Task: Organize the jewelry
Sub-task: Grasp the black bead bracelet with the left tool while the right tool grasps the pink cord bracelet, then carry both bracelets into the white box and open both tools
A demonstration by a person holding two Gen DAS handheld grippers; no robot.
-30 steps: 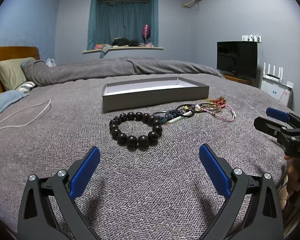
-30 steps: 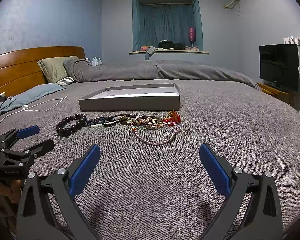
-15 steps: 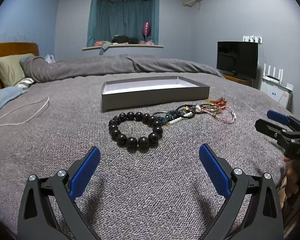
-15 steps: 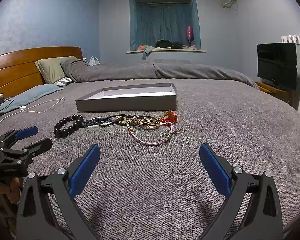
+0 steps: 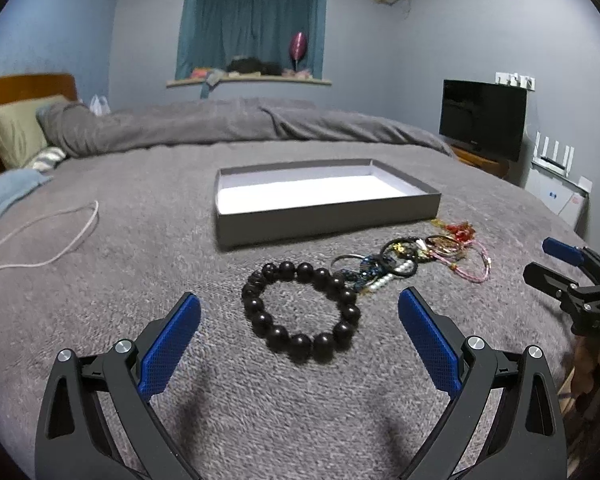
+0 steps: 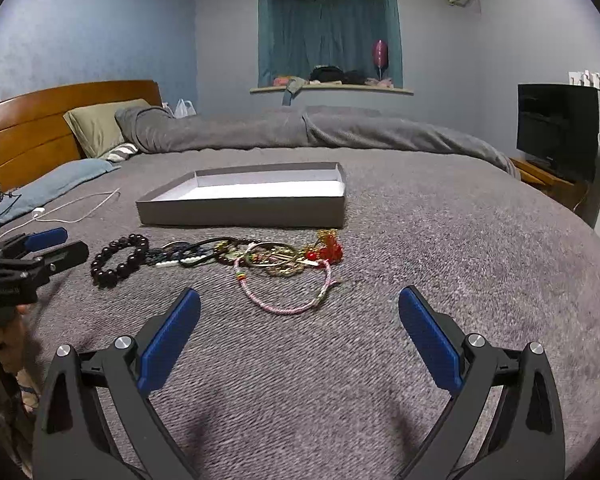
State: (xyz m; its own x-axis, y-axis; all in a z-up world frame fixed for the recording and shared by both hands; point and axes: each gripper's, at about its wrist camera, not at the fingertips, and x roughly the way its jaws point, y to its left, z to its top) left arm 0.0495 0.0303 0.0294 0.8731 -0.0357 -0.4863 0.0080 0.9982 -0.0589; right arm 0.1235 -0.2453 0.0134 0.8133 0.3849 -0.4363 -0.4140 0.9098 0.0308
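A black bead bracelet lies on the grey bedspread, just ahead of my open left gripper and between its fingers. It also shows in the right wrist view. To its right lies a tangle of bracelets and rings, with a pink cord bracelet and a red charm nearest my open, empty right gripper. Behind them sits an empty shallow grey box with a white inside, also in the right wrist view.
A white cable lies on the bedspread to the left. A rolled grey duvet and pillows lie at the back. A wooden headboard is at the left, a TV at the right.
My left gripper has moved forward and lower, so the black bead bracelet now sits between its fingers. My right gripper has edged toward the pink cord bracelet. Both stay open.
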